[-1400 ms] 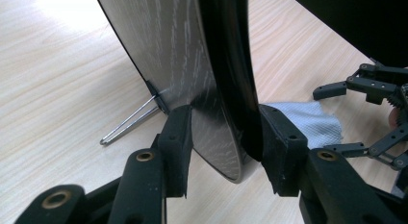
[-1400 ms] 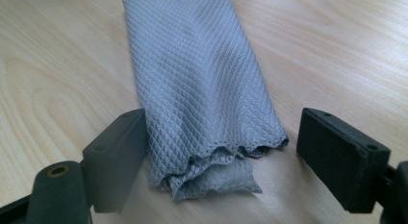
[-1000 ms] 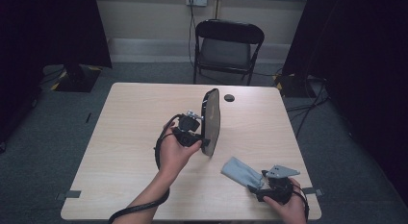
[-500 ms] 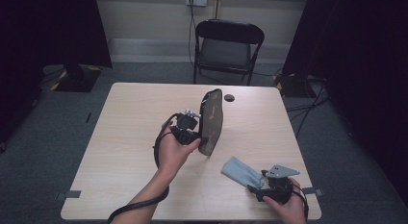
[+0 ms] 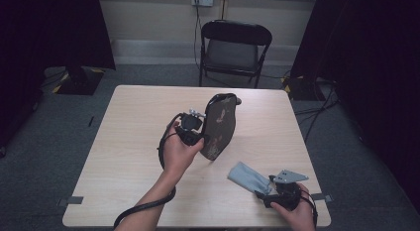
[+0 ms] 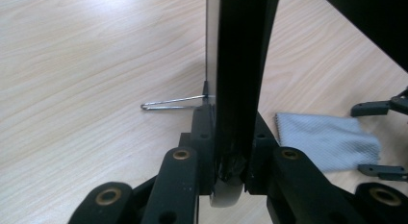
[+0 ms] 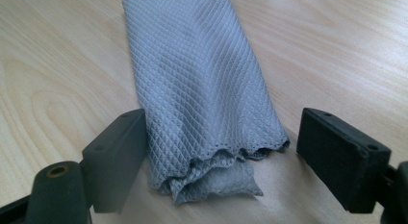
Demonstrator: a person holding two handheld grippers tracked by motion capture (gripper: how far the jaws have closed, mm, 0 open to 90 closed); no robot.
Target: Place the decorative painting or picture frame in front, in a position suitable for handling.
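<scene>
Left gripper (image 5: 200, 137) has just been closing and now clamps the mirror's (image 5: 220, 124) edge, propped upright at the table's (image 5: 124, 142) centre. To the right, near edge, right gripper (image 7: 219, 152) stands wide astride the grey cloth (image 7: 202, 89). Judged step: steady mirror, grasp cloth next for wiping.

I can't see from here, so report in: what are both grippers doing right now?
Left gripper shut on upright dark oval mirror. Right gripper open around folded grey cloth. Nothing in the way.
</scene>
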